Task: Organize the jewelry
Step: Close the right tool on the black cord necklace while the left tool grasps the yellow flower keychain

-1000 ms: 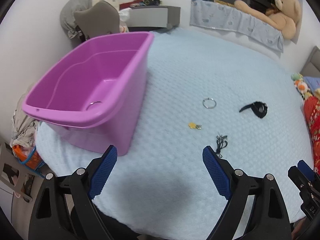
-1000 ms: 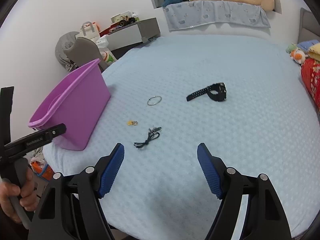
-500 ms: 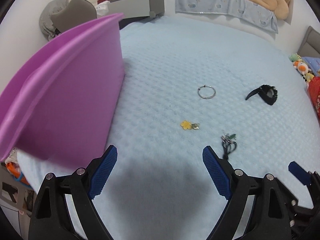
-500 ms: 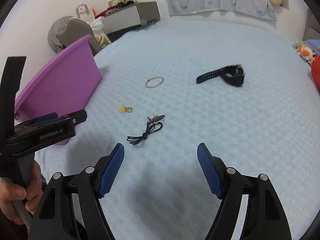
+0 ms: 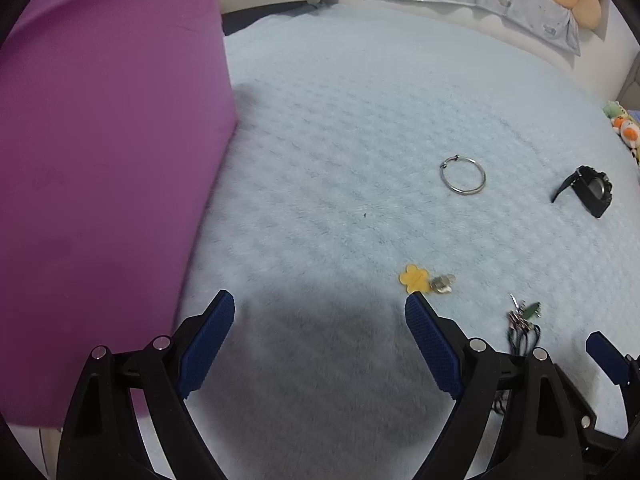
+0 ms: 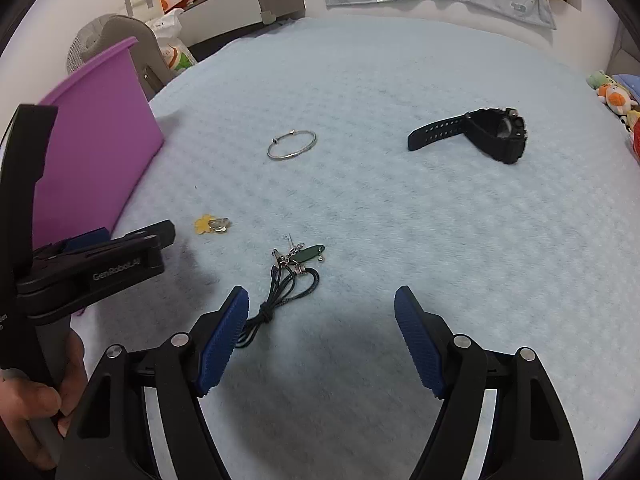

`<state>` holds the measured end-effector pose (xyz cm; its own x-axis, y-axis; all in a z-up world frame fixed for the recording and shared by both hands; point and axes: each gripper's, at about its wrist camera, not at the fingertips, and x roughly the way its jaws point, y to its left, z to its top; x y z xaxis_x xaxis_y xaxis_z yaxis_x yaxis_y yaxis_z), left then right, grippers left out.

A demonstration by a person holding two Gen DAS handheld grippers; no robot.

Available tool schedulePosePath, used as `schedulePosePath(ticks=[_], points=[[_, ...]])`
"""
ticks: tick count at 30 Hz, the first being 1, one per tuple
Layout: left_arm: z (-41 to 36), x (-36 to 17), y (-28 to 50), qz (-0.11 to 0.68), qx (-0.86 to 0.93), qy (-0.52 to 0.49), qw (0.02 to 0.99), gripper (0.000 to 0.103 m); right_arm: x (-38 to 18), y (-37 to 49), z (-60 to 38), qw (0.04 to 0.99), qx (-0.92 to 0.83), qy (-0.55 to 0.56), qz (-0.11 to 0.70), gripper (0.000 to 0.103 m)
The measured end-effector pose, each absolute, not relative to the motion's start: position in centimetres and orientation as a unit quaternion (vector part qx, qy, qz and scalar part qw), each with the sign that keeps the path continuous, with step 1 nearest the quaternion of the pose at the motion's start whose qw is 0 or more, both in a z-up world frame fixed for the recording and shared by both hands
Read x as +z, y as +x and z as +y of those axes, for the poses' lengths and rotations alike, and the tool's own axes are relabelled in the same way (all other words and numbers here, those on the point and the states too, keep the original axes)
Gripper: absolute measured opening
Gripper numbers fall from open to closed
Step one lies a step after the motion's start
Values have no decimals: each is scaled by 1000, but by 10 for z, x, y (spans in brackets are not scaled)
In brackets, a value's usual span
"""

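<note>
Jewelry lies scattered on pale blue bedspread [image 6: 400, 208], beside purple bin [image 5: 100, 160], likely its destination: silver bangle [image 6: 291, 145], yellow flower charm [image 5: 416, 279], corded pendant [image 6: 292, 276], black watch [image 6: 480, 134]. Left gripper [image 5: 320, 340] and right gripper [image 6: 320, 332] both spread wide, empty, touching nothing; pendant cord runs just beside right's near pad.

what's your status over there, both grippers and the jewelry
Left gripper open, empty. Right gripper open, empty, black cord by its left finger. Bangle, yellow charm, watch loose on blanket. Purple bin left. Nothing in the way.
</note>
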<state>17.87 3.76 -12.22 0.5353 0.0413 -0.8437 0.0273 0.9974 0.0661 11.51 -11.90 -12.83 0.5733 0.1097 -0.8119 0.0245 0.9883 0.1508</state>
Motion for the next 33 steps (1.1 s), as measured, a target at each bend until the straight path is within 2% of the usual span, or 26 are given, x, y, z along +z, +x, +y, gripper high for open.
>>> schedulePosePath(ticks=[14,23,33], points=[[31,-144,204,475,-38,49,878,86,-151,130,-107,881,-2,50,471,72],[29,-135,201,451,-67,35,889,86,-153,130,-107,885,-2,50,463,72],[16,-141,203,460,-82,40,883,86,-157,130,-101,889,-10,30,456,72]])
